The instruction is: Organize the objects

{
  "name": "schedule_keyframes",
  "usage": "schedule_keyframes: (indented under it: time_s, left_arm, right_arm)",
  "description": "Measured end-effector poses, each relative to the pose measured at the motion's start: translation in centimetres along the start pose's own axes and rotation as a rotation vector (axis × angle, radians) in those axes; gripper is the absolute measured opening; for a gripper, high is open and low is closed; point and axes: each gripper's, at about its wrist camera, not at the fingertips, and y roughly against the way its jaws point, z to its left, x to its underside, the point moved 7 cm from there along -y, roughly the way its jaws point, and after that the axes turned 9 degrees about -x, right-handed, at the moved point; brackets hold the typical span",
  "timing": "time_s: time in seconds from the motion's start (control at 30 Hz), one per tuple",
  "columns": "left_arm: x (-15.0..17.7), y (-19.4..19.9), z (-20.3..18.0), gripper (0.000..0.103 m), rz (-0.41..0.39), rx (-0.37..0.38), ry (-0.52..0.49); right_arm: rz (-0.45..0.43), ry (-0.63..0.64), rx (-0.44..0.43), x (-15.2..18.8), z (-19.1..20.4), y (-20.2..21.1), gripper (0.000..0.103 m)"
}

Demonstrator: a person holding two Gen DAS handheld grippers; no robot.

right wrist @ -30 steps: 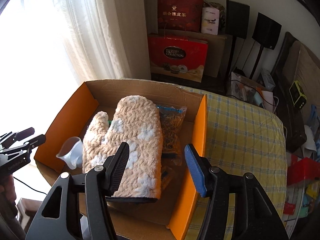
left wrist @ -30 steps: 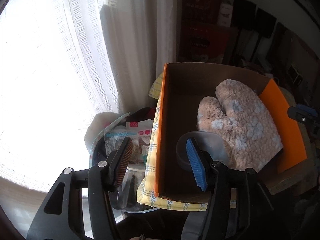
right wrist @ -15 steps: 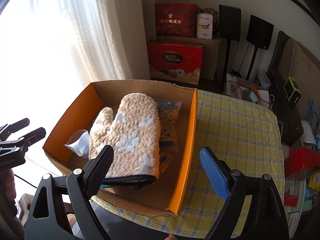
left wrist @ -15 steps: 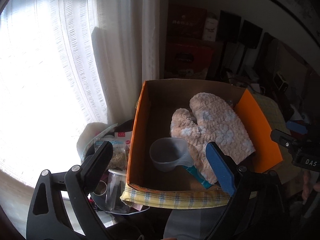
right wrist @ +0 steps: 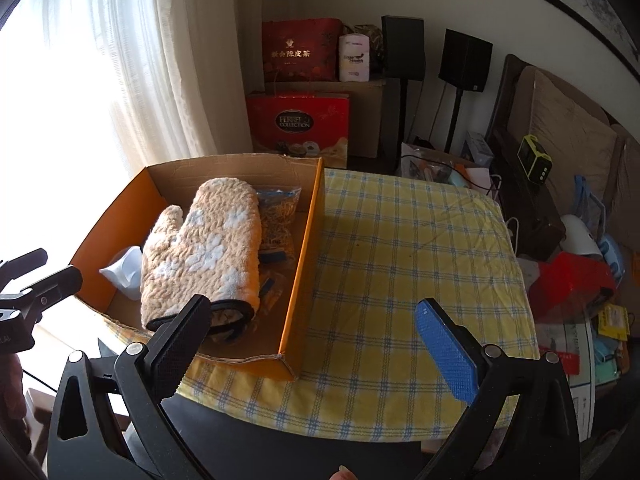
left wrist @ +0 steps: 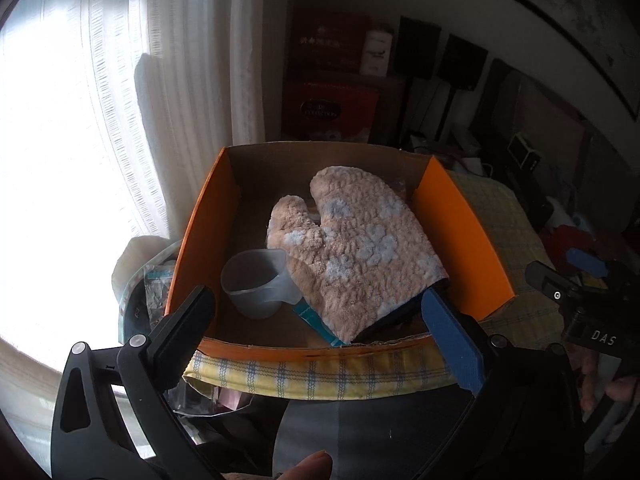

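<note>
An orange-sided cardboard box (left wrist: pixel 200 240) (right wrist: pixel 308 260) sits on the left part of a table. In it lie a beige fluffy oven mitt (left wrist: pixel 360 248) (right wrist: pixel 212 248), a translucent plastic cup (left wrist: pixel 256 280) (right wrist: pixel 124 272) and a clear bag of brownish bits (right wrist: pixel 280 212). My left gripper (left wrist: pixel 316 296) hovers before the box's near edge, its jaws opening wide with nothing between them. My right gripper (right wrist: pixel 312 302) hangs over the box's right corner and the tablecloth, its jaws also opening and holding nothing.
A yellow checked tablecloth (right wrist: pixel 400 260) covers the table. White curtains (right wrist: pixel 140 80) and bright windows fill the left. Red gift boxes (right wrist: pixel 298 120) and black speakers (right wrist: pixel 464 60) stand behind. A low stand with packets (left wrist: pixel 152 292) sits left of the box; floor clutter (right wrist: pixel 572 280) lies right.
Both grippers have pulled back from the box and their jaws have spread much wider. The mitt, cup and bag stay in the box.
</note>
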Motion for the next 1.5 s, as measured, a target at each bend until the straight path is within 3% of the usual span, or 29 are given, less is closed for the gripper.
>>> schedule_keyframes:
  time_s: [0.27, 0.67, 0.9, 1.5]
  left_arm:
    - [1.0, 0.3, -3.0, 0.103, -0.012, 0.005, -0.023]
    - [2.9, 0.7, -6.2, 0.103, -0.039, -0.068, -0.075]
    - [2.8, 0.8, -6.1, 0.103, -0.057, -0.123, -0.068]
    - [2.4, 0.8, -5.0, 0.103, -0.064, -0.148, -0.039]
  right_arm:
    - [-0.057, -0.043, 0.085, 2.2, -2.5, 2.7, 0.102]
    - [-0.098, -0.059, 0.14, 3.9, -2.9, 4.6, 0.102]
    - [-0.099, -0.057, 0.161, 4.4, -3.1, 4.6, 0.102]
    - [-0.121, -0.062, 0.169, 4.2, -3.0, 4.7, 0.102]
